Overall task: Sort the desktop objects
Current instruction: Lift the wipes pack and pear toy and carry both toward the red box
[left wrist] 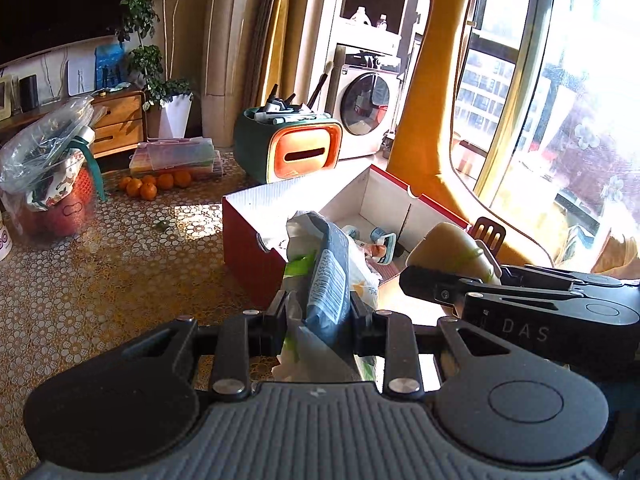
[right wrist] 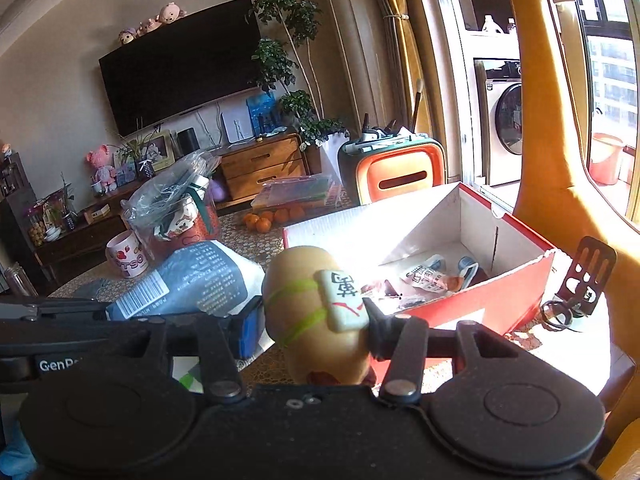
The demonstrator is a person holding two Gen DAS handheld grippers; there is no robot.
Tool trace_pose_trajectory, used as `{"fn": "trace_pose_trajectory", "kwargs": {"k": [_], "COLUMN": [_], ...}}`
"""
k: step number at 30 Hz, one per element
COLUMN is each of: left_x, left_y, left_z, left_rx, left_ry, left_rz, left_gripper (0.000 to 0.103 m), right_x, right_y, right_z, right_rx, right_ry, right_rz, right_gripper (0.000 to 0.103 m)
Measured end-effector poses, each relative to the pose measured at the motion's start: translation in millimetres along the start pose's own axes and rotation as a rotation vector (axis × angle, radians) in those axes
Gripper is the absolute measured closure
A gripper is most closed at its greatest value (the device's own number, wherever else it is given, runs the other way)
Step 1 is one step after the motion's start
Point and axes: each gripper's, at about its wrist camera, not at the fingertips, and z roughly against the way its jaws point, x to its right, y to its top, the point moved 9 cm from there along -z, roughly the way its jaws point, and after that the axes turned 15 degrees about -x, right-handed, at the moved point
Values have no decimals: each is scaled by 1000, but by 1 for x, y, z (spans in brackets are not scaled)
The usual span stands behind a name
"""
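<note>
My left gripper (left wrist: pixel 319 312) is shut on a grey-blue and white snack bag (left wrist: pixel 330 276), held up in front of the open red-and-white cardboard box (left wrist: pixel 248 248). My right gripper (right wrist: pixel 316 332) is shut on a tan plush toy with a mahjong tile and green bands (right wrist: pixel 312 304), held beside the box (right wrist: pixel 472 312). The toy also shows in the left wrist view (left wrist: pixel 448 252), and the bag shows in the right wrist view (right wrist: pixel 192 276). Small snack packets (right wrist: pixel 432 278) lie inside the box.
A green-and-orange organizer with pens (left wrist: pixel 292 148) stands behind the box. Oranges (left wrist: pixel 154 184), clear plastic cases (left wrist: pixel 176 156), a bag-covered red basket (left wrist: pixel 48 184) and a mug (right wrist: pixel 126 254) sit on the patterned tablecloth. A black metal clip stand (right wrist: pixel 588 276) is right of the box.
</note>
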Motion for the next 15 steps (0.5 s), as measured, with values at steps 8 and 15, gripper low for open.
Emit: {"fn": "trace_pose_trajectory", "kwargs": {"k": [8, 15], "left_x": [23, 31], "left_y": [19, 47], "left_z": [-30, -53], "left_rx": [-20, -18], "left_ry": [0, 35], "left_rz": [-41, -64], "left_gripper": [74, 74], "right_x": [46, 77], "right_y": [7, 26], "right_z": [-3, -22], "right_rx": [7, -4], "right_ry": [-72, -108], "right_rz": [-28, -35], "right_gripper": [53, 53]}}
